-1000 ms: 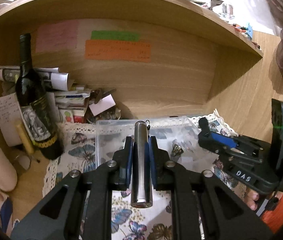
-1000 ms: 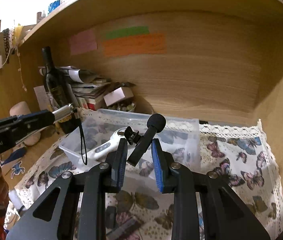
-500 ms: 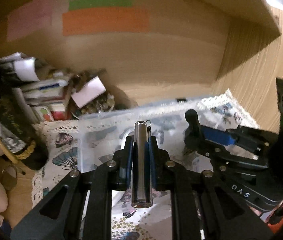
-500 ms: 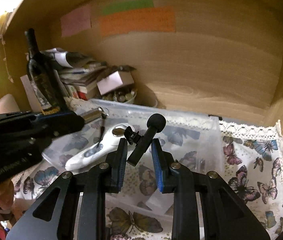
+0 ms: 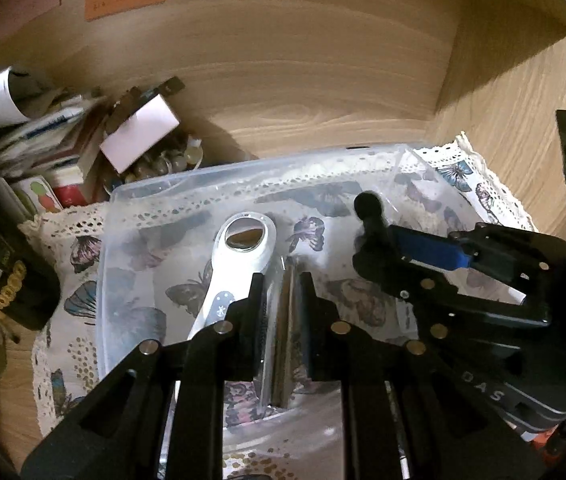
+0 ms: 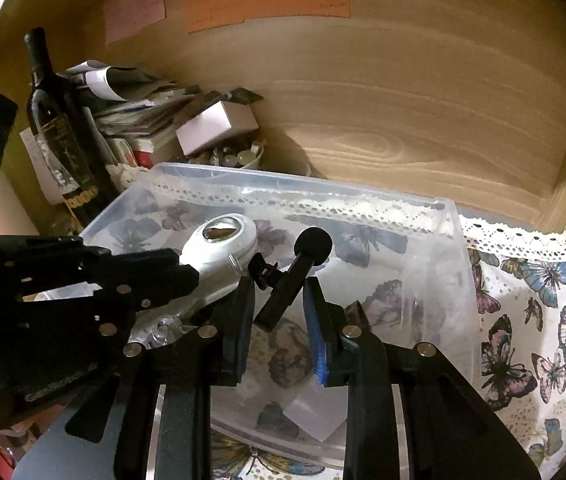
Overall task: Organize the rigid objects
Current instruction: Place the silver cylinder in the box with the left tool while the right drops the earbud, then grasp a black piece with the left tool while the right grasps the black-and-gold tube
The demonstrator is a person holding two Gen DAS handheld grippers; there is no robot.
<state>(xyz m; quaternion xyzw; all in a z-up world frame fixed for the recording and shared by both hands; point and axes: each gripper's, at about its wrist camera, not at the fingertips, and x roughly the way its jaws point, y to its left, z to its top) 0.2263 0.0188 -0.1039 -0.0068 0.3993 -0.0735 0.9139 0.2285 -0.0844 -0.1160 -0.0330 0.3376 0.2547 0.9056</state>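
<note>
Both claws have come forward and down since a second ago, and now hang over the clear plastic box point(image 6: 423, 216) on the butterfly cloth point(image 6: 531, 320). Left claw point(image 5: 281, 304) is closed on the metal cylinder point(image 5: 283, 344); right claw point(image 6: 279, 300) grips the small black microphone point(image 6: 303, 264). A white magnifier point(image 5: 243, 248) lies inside already. I judge the placing step is in hand: next, lower and open.
</note>
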